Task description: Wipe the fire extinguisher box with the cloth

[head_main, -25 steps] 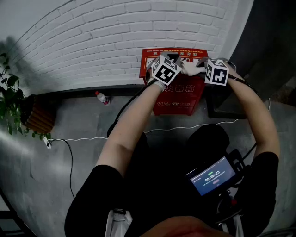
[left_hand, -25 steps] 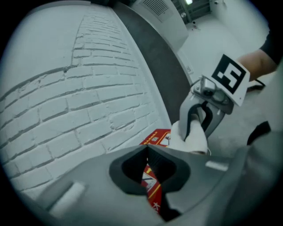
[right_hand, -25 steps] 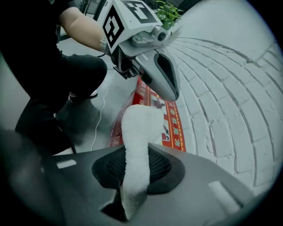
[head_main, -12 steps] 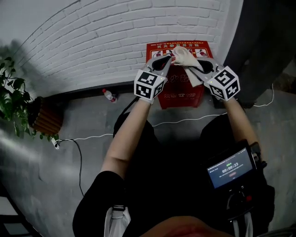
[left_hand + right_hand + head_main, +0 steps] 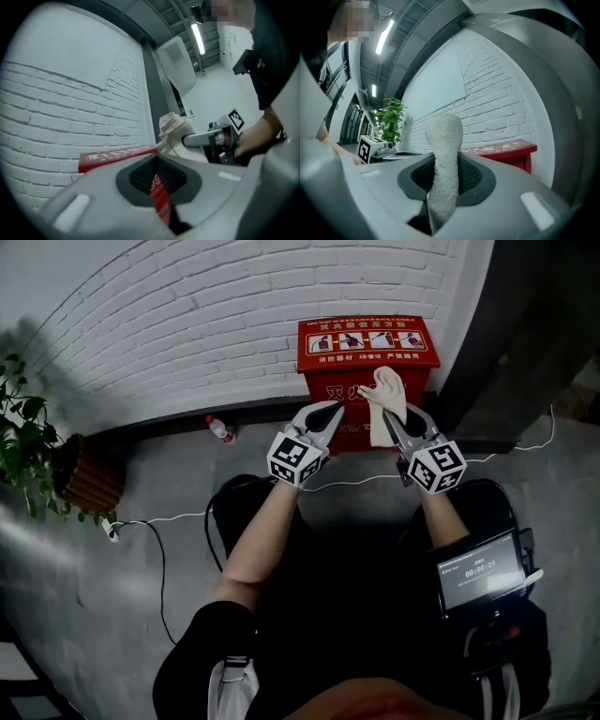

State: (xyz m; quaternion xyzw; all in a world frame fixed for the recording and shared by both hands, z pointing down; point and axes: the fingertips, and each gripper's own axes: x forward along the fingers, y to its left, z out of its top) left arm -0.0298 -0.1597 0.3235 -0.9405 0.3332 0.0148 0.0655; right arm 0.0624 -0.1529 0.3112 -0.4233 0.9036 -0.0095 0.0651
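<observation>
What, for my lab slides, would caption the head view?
Right gripper holds the cloth before the fire extinguisher box; left gripper shut alongside; brick wall behind.

The red fire extinguisher box [image 5: 367, 338] has four pictograms on its lid with white Chinese captions beneath, too small to read. Large characters on its front, beginning 灭火, are partly covered by the cloth [image 5: 386, 390]. A small screen [image 5: 479, 570] shows 00:00:24. The cubes on the left gripper [image 5: 330, 410] and right gripper [image 5: 386, 414] carry black-and-white square markers.
</observation>
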